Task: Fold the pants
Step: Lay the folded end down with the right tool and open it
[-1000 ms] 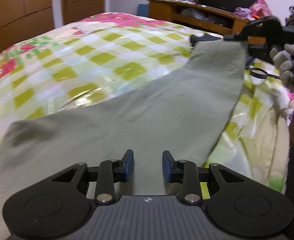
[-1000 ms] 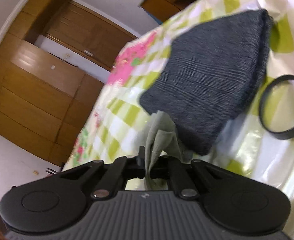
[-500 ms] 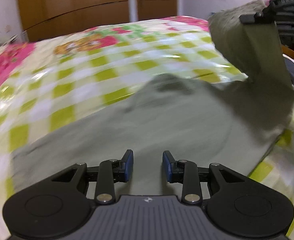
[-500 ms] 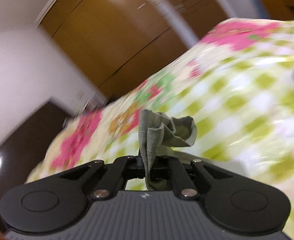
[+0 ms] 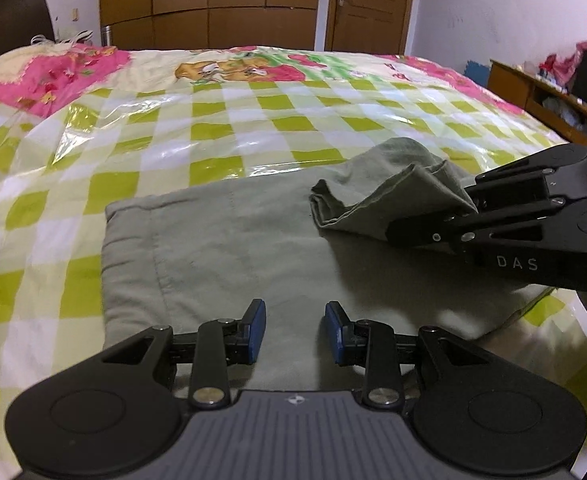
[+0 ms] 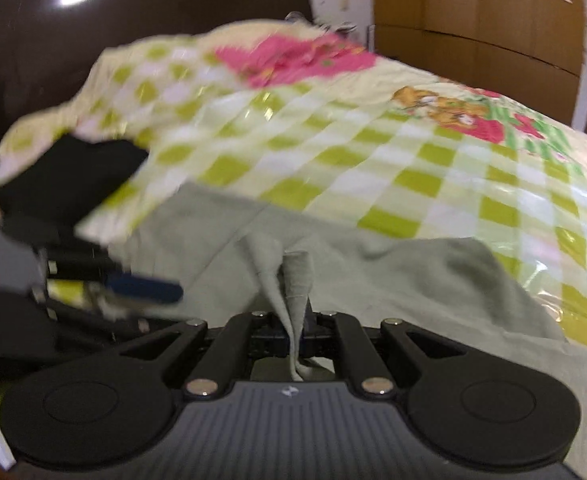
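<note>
Left gripper (image 5: 295, 330) low over pants (image 5: 229, 248), blue pads (image 5: 256, 330) parted a modest gap, nothing pinched between them, only grey-green cloth showing below. Contact with cloth: cannot tell.

Pants lying flat on bed (image 5: 253, 120), near edge closest to left wrist camera, stitched band and folded edge toward frame left. Far end of cloth doubled back over flat part, bunched in a loose cone.

Right gripper (image 5: 467, 210) entering from frame right in left wrist view, lying sideways, clamped tight on that bunched end, cloth fanning out from tips toward frame left. "DAS" lettering on its body. Hovering just above flat layer; shadow cast on cloth below.

Right wrist view: right gripper (image 6: 295, 334) pinched onto a thin pleat of pants (image 6: 413, 272), pleat standing upright between fingers, tail poking out behind. Rest of garment spread beyond, rumpled ridge toward frame right. Left gripper (image 6: 149, 290) visible at frame left, blurred, blue pad pointing at cloth. Black item (image 6: 73, 172) on bed edge beyond it, blurred, identity unclear.

Further out: checkered yellow-green bedcover with glossy plastic sheen, pink floral and cartoon print near far side. Dark headboard (image 6: 133, 12) at one end. Wooden wardrobe (image 5: 209, 4) and door (image 5: 369, 4) on far wall. Low wooden cabinet (image 5: 541, 96) at frame right, cluttered shelves.
</note>
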